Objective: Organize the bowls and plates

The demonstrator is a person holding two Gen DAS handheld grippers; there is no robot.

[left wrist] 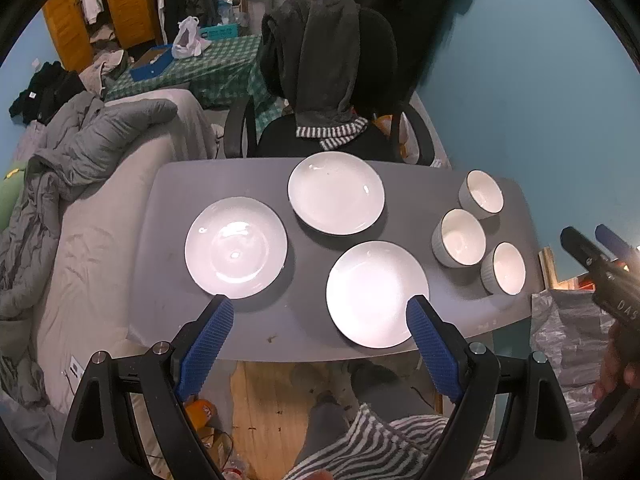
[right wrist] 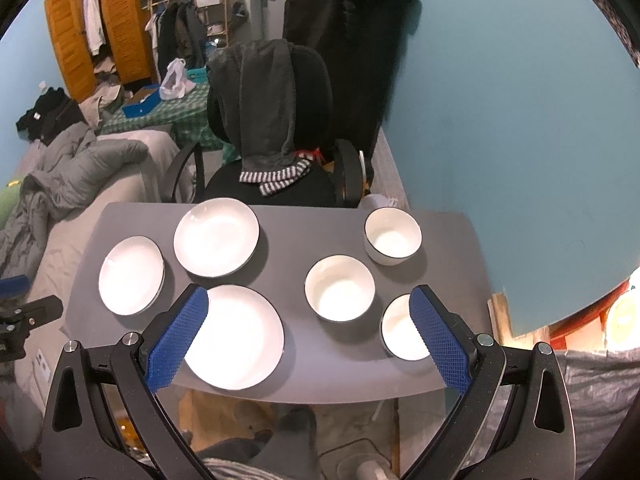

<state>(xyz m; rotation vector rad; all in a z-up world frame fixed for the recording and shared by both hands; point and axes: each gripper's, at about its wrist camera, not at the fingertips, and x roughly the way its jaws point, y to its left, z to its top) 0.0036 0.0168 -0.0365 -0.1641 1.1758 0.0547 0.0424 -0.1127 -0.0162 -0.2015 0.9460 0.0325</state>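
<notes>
Above the table [left wrist: 160, 240], my left gripper [left wrist: 320, 312] and right gripper [right wrist: 308, 306] hang spread, empty; only the right-wrist view shows the lamp [right wrist: 622, 316].

place: home bedroom | signs: bed with grey duvet [left wrist: 80, 152]; open wardrobe [right wrist: 96, 28]; hanging clothes [right wrist: 180, 28]

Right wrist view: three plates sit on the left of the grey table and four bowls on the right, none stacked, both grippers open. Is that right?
Not quite: there are three bowls, not four. The right wrist view shows the far bowl, the middle bowl and the near bowl. Otherwise it holds: three plates on the table's left, nothing stacked, left gripper and right gripper open.
</notes>
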